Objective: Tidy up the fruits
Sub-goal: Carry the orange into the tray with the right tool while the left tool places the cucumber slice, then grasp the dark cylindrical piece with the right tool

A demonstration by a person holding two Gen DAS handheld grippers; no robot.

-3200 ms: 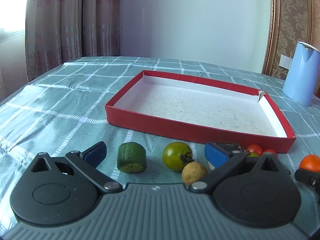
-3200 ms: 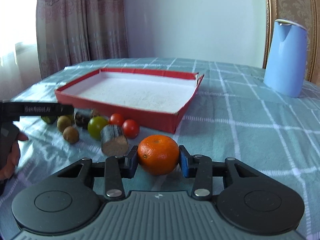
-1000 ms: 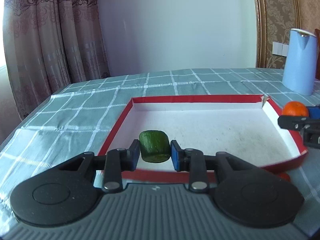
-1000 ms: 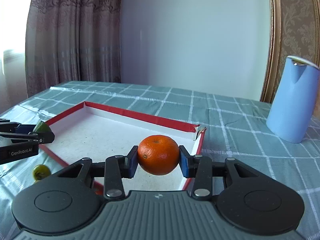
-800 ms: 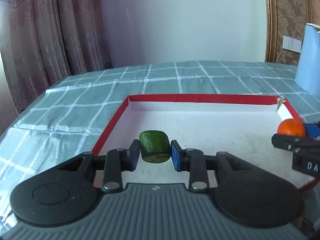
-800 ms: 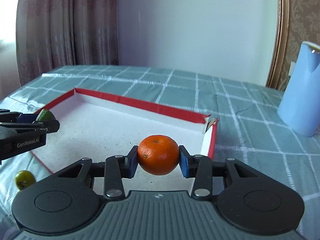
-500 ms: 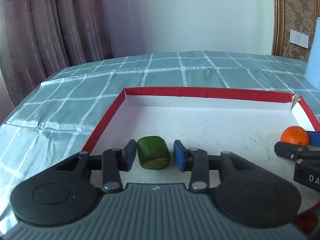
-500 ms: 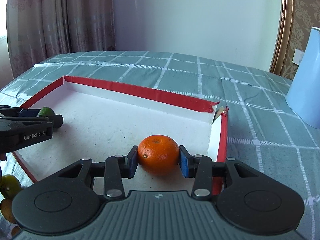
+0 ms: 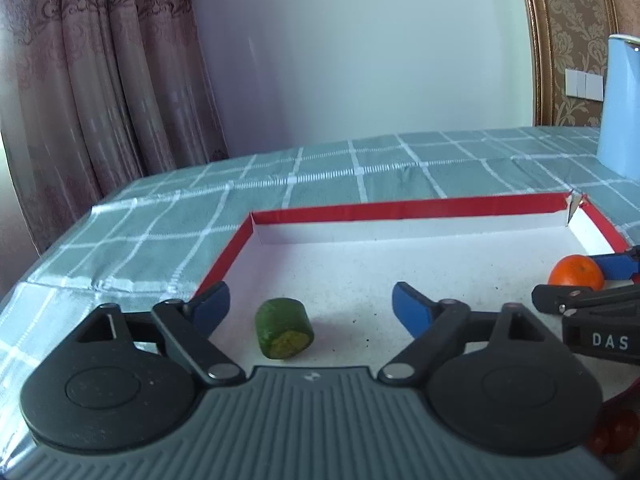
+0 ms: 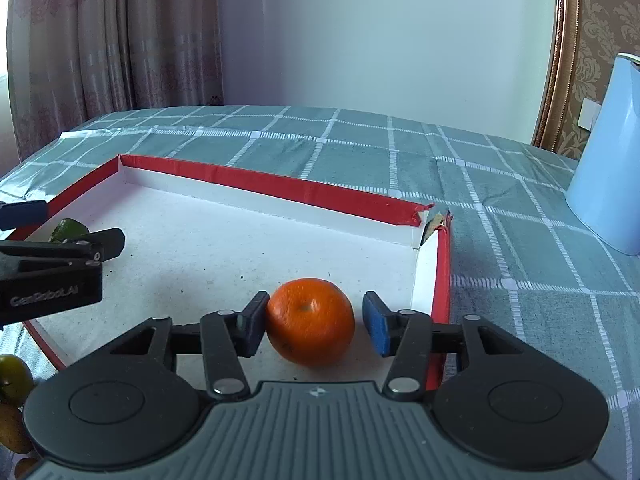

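Both grippers' jaws had just been opening: the left gripper (image 9: pixel 308 304) released the green chunk (image 9: pixel 285 334) by the tray's (image 9: pixel 400 216) left edge, the right gripper (image 10: pixel 316 322) the orange (image 10: pixel 311 320) by its right.

Right gripper (image 10: pixel 314 322) sits low over the red tray (image 10: pixel 280 190), jaws just been opening; orange (image 10: pixel 310 320) rests on the tray's white floor between the fingers (image 10: pixel 376 324). Left pad looks touching or almost touching the fruit, right pad clearly off it. Orange lies near the tray's right wall. Left gripper (image 10: pixel 60 226) pokes in at the left edge, jaws apart, a green piece (image 10: pixel 68 229) between them. Blue jug (image 10: pixel 608 160) stands on the checked table (image 10: pixel 520 240) to the right, well apart from the tray. More small fruits (image 10: pixel 12 376) outside the tray at bottom left.
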